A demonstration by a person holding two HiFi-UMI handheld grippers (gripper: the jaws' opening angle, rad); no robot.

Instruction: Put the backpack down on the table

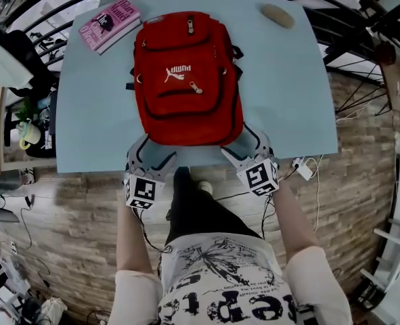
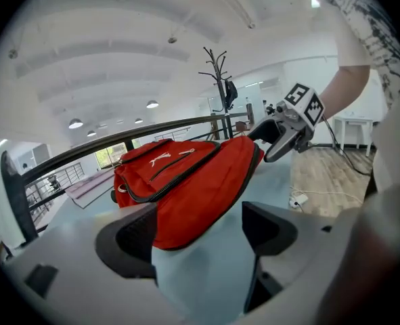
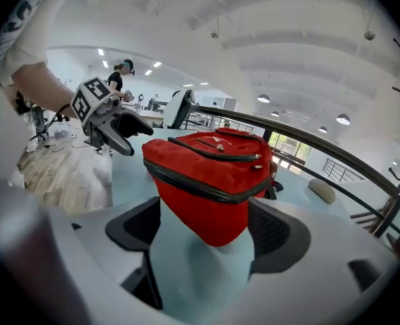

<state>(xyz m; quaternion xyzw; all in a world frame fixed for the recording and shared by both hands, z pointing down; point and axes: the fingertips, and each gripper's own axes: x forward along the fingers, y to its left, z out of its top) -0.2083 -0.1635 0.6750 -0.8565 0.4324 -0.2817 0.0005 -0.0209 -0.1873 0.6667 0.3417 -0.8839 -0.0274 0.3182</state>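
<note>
A red backpack (image 1: 186, 80) lies flat on the pale blue table (image 1: 91, 114), front pockets up, its bottom end toward the near edge. My left gripper (image 1: 151, 153) is at the bag's near-left corner with its jaws wide apart. In the left gripper view that corner of the backpack (image 2: 186, 181) reaches between the left gripper (image 2: 200, 239) tips, and the pads do not press on it. My right gripper (image 1: 246, 144) is at the near-right corner, also open. In the right gripper view the bag's corner (image 3: 213, 175) sits between the right gripper (image 3: 203, 239) tips with a gap on each side.
A pink book (image 1: 108, 24) lies at the table's far left corner and a beige oval object (image 1: 277, 15) at the far right. A black railing curves behind the table. A white power strip (image 1: 302, 168) with cables lies on the wooden floor at the right.
</note>
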